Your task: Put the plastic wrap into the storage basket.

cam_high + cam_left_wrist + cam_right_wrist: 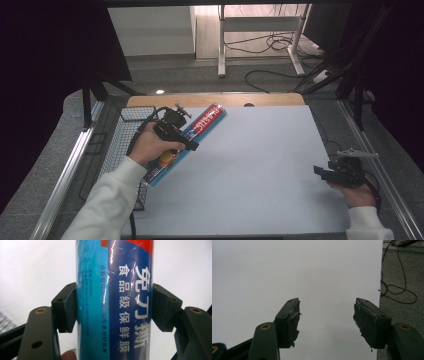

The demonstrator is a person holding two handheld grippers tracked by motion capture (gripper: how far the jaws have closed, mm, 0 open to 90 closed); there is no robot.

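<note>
Your left claw (113,307) clamped the blue cling-film tube (115,300), tilted above the worktop's (260,165) left edge beside a wire basket (125,135); its close view read the label. Your right claw (327,322) gaped empty.

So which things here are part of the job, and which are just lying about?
In use:
- cling film box, clamped in left gripper
- right gripper, open over the white table

Lying about:
- wire basket
- floor cables
- desk frame

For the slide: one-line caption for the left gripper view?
Left gripper fingers clamp a blue cling-film box above the white tabletop.
</note>
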